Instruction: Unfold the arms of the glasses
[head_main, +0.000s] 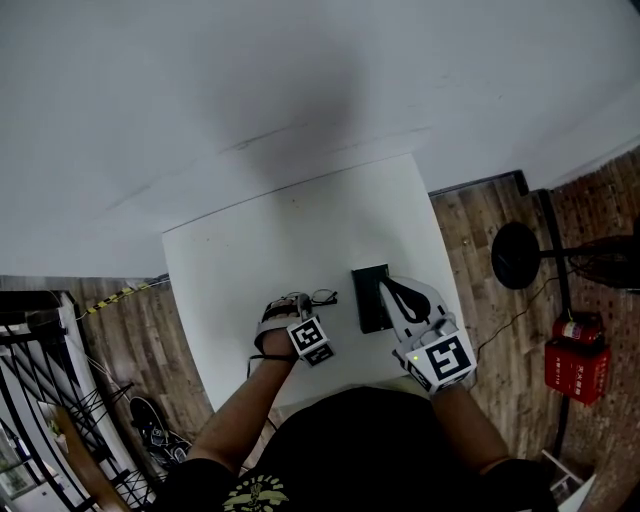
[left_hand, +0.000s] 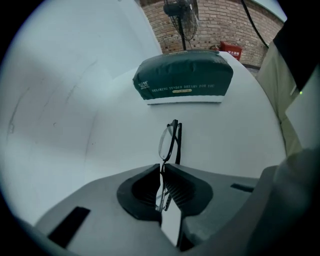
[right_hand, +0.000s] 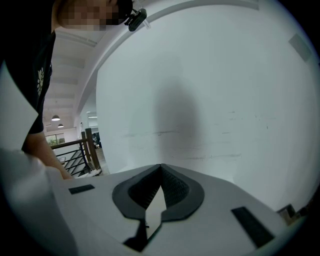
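Thin black-framed glasses (head_main: 323, 297) stand on edge over the white table (head_main: 260, 260), their arms folded against the frame. My left gripper (head_main: 298, 306) points steeply down and is shut on them. In the left gripper view the frame (left_hand: 170, 139) sticks out past the pinched jaw tips (left_hand: 161, 167), one lens beyond them. My right gripper (head_main: 388, 285) rests to the right, over a dark green pouch (head_main: 371, 298), apart from the glasses. In the right gripper view its jaws (right_hand: 160, 168) are shut with nothing between them, facing the white wall.
The dark green pouch (left_hand: 184, 77) lies just beyond the glasses. The table's right edge drops to wooden floor with a fan base (head_main: 515, 255) and a red box (head_main: 575, 358). A black stair railing (head_main: 30, 385) stands at the left. The white wall backs the table.
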